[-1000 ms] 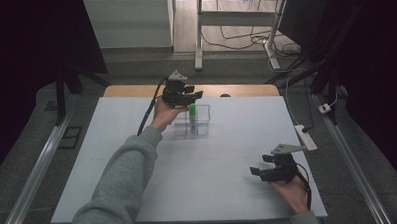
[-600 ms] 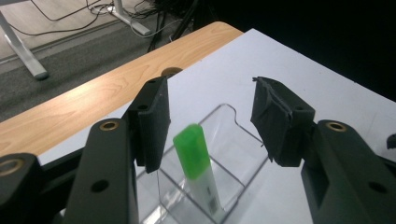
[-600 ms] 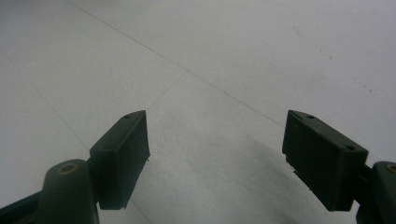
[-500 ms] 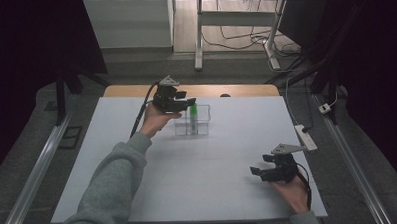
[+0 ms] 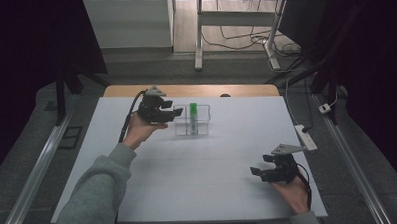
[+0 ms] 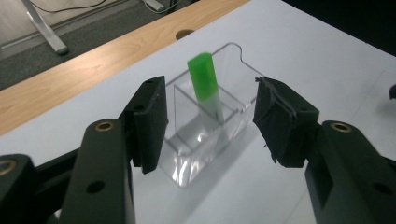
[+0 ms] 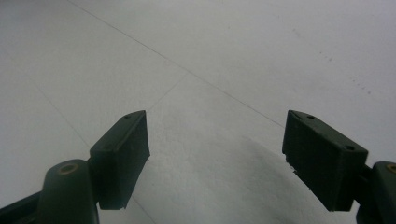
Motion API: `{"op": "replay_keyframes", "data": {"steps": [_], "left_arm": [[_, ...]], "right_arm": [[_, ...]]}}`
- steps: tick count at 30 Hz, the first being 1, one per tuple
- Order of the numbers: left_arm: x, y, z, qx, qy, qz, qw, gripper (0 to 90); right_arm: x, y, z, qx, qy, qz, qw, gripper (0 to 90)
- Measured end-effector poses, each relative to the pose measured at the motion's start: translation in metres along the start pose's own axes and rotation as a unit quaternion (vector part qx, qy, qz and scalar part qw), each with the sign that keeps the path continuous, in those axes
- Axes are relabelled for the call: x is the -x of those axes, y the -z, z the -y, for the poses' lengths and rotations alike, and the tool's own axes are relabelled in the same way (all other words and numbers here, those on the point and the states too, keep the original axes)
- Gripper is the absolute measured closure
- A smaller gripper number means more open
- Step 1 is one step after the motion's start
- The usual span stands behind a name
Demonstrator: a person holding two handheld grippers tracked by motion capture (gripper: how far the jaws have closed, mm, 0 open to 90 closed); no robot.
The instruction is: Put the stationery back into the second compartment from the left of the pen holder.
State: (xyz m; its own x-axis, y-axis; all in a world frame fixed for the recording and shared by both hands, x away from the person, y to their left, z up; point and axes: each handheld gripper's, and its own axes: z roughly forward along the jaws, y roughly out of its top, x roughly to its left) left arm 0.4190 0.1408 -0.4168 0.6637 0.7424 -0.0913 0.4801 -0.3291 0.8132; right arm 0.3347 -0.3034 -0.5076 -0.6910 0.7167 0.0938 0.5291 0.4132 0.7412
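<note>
Left gripper (image 5: 178, 112), jaws parted, hovers just beside clear organizer's (image 5: 202, 129) left edge.

The box (image 6: 205, 135) at the centre of the left gripper view is clear, glossy plastic with bright glints on its walls. The stick (image 6: 204, 81) in it looks like smooth green plastic. The left tongs (image 6: 210, 121) are matt black with brass-coloured rivets. The surface (image 5: 198, 172) is matt white, faintly seamed; its far edge, upper left, is pale wood. The sleeve (image 5: 97, 195) is grey knit cloth.

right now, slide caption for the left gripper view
Open left gripper facing a clear box with a green marker upright inside.
</note>
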Motion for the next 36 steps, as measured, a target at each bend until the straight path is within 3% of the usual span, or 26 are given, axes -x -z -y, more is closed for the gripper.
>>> {"op": "replay_keyframes", "data": {"steps": [9,16,22,24,36], "left_arm": [[-0.004,0.027,0.036,0.015,0.028,0.006,0.9995,43.3],[-0.002,0.043,0.066,0.023,0.030,0.007,0.9993,42.7],[0.006,0.057,0.095,0.008,0.022,-0.010,0.9997,42.0],[0.010,0.062,0.107,0.008,0.025,-0.007,0.9996,42.0],[0.019,0.076,0.146,0.008,0.033,0.007,0.9994,37.6]], "right_arm": [[0.000,0.000,0.000,-0.001,0.000,0.000,1.0000,22.1],[0.000,0.000,0.000,-0.001,-0.001,0.000,1.0000,22.1],[0.000,0.000,0.000,-0.001,-0.001,-0.001,1.0000,22.1],[-0.001,0.000,0.000,-0.001,-0.001,0.000,1.0000,22.1],[0.000,0.001,0.001,-0.002,0.001,0.000,1.0000,22.1]]}}
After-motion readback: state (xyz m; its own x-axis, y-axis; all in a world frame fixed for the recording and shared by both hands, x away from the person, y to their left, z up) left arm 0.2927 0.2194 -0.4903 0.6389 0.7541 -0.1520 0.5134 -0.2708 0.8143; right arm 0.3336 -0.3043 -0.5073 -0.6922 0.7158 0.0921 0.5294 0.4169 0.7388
